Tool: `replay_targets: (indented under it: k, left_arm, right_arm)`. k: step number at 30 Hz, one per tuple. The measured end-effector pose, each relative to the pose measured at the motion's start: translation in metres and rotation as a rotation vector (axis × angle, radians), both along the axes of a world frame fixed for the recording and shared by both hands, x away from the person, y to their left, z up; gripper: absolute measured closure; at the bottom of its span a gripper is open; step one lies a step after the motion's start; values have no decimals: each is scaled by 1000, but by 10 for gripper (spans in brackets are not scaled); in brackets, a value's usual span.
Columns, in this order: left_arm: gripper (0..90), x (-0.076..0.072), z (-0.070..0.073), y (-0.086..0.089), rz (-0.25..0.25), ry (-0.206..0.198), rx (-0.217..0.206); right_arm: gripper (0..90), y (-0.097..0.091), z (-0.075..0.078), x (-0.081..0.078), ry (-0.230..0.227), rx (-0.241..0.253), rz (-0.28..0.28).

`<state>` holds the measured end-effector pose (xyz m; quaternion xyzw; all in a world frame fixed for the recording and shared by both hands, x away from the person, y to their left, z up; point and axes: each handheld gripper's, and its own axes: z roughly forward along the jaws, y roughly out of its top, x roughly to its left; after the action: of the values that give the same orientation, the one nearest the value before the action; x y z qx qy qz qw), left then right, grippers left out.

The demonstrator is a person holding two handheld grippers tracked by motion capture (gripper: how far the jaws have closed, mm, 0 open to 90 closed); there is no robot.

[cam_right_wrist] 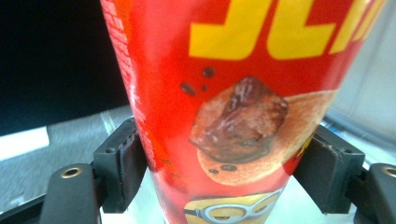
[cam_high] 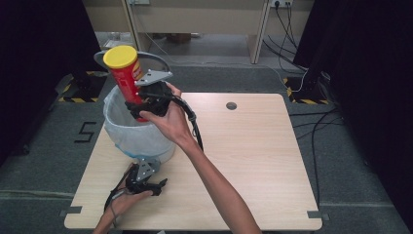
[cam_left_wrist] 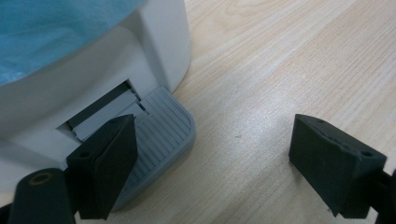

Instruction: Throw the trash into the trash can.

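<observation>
A red chips can (cam_high: 125, 78) with a yellow lid is held tilted over the white pedal bin (cam_high: 118, 139). My right gripper (cam_high: 142, 105) is shut on the can's lower half. In the right gripper view the can (cam_right_wrist: 233, 93) sits between both pads (cam_right_wrist: 119, 158). The bin's grey lid (cam_high: 157, 61) stands open behind the can. My left gripper (cam_high: 148, 181) is low at the bin's front and open. In the left gripper view its left jaw lies over the grey ribbed pedal (cam_left_wrist: 166, 123), and the left gripper (cam_left_wrist: 212, 135) holds nothing.
The bin has a pale blue bag liner (cam_left_wrist: 46, 32) and stands at the left of the wooden table (cam_high: 253, 161). A round cable hole (cam_high: 231, 106) is near the table's far edge. Cables (cam_high: 311, 122) run on the floor at the right.
</observation>
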<state>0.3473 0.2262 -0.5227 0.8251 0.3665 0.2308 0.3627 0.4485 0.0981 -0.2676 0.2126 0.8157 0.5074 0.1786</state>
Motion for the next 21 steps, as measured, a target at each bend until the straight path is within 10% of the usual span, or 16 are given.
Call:
replay_targets:
  k: [10, 21]
  left_arm:
    - [144, 0, 0, 0, -2, -4, -3]
    - [145, 0, 0, 0, 1, -8, 2]
  right_arm:
    - [213, 1, -11, 3, 60, -49, 31]
    - [198, -42, 0, -7, -2, -4, -32]
